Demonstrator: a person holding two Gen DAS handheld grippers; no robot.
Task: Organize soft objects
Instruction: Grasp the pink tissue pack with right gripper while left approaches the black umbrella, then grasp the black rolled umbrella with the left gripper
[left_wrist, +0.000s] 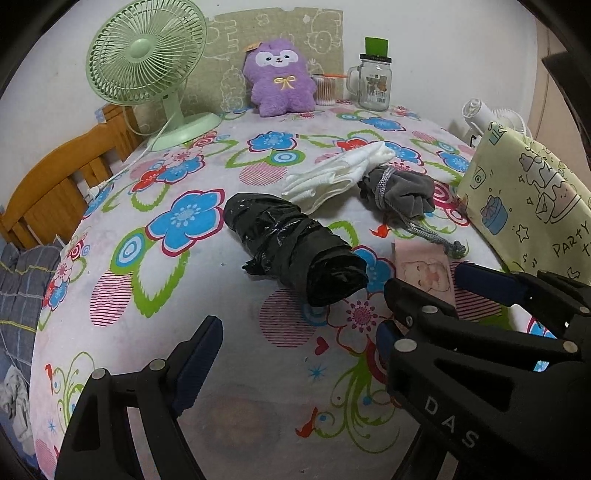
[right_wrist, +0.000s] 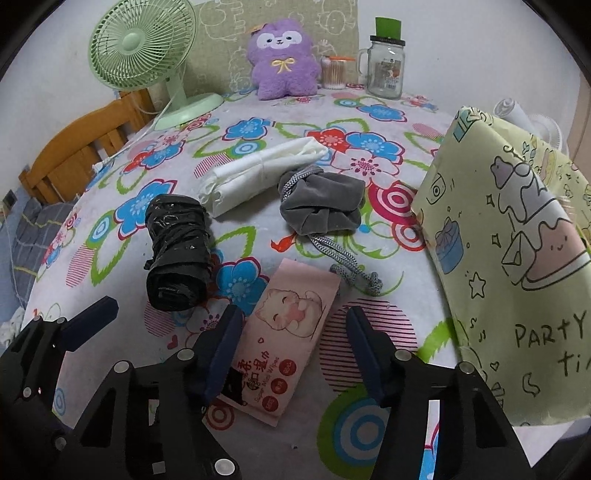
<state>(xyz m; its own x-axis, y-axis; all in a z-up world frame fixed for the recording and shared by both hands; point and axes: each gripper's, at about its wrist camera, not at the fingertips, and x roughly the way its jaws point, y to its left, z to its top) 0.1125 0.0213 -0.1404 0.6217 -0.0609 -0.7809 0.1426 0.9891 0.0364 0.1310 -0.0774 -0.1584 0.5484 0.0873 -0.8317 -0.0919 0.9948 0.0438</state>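
Worktop covered with a flower-print cloth. Right tool points down at the near part of the worktop, jaws partly apart; a pink wet-wipes packet lies flat between the two blue pads, and whether either pad touches it cannot be told. Left tool hovers beside it to the left, jaws wide apart, nothing between them but bare cloth. Black plastic roll lies on its side just left of the wipes packet, one open end toward the tools. Behind it, a folded white cloth lies flat, its right end near a grey velvet drawstring pouch; the pouch's woven cord trails toward the packet's far corner, ending in a knot. A pale yellow-green gift bag printed with cartoon drawings and the word "PARTY" stands tilted at the right edge. At the far edge: green desk fan at left, purple plush toy upright in the middle, a small tub of cotton swabs and a glass mug jar with green top to its right.
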